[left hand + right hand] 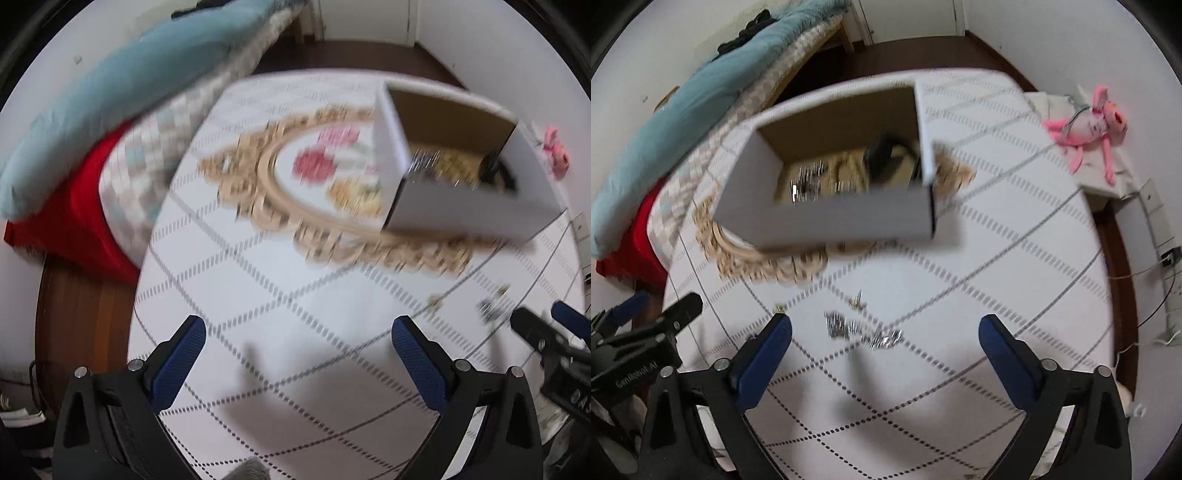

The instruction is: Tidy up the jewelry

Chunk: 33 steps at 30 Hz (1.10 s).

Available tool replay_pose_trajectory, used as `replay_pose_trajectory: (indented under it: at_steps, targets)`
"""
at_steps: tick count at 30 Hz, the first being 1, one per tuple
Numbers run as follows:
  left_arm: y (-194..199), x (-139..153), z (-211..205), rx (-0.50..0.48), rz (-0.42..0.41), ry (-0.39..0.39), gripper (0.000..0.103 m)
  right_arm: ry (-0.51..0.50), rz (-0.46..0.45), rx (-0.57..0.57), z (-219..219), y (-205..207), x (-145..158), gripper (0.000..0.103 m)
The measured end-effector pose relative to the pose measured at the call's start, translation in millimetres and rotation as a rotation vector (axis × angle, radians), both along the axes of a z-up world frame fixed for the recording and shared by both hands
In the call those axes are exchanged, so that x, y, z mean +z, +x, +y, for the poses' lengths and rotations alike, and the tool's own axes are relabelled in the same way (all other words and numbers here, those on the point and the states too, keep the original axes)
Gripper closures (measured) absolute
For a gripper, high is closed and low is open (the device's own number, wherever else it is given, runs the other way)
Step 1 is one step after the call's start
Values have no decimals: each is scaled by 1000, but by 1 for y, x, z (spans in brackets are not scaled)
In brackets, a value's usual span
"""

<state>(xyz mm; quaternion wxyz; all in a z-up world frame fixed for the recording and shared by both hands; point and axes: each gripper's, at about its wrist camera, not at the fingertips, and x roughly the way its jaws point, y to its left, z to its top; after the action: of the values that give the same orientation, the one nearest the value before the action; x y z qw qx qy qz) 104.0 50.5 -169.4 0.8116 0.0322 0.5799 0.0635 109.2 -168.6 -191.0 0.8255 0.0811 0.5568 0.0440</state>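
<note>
A white cardboard box point(827, 218) with a brown inside stands open on the patterned tablecloth point(997, 258); blurred silver and gold jewelry and a dark item lie in it. The same box point(461, 210) shows at the right of the left wrist view. Loose silver jewelry point(864, 332) and small gold pieces point(858, 301) lie on the cloth in front of the box. My right gripper point(885, 328) is open just above the silver jewelry, nothing between its fingers. My left gripper point(298, 328) is open over bare cloth, left of the jewelry point(491, 310). Both views are motion-blurred.
A bed with a teal blanket point(110, 92), checked cover and red sheet point(74, 221) lies along the table's left side. A pink plush toy point(1089, 125) sits on a white stand at the right. Cables and a wall socket point(1167, 254) are at the far right.
</note>
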Motion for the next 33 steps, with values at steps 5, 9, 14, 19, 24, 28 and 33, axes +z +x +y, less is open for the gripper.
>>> replay_pose_trajectory:
  at_steps: [5, 9, 14, 19, 24, 28, 33]
  targets:
    - [-10, -20, 9, 17, 34, 18, 0, -24, -13, 36, 19, -9, -25, 40]
    - [-12, -25, 13, 26, 41, 13, 0, -76, -59, 82, 38, -9, -28, 46]
    - [-12, -25, 9, 8, 31, 16, 0, -204, -95, 125, 59, -11, -28, 85]
    - [-13, -21, -1, -15, 14, -5, 0, -200, -87, 114, 57, -11, -26, 96]
    - [-16, -16, -18, -63, -10, -66, 0, -109, -89, 36, 28, -16, -11, 96]
    - [-17, -17, -37, -125, -20, -77, 3, -75, -93, -5, 10, -21, 2, 96]
    - [-17, -23, -49, -169, -6, -78, 45, -57, -84, -40, -2, -22, 5, 96]
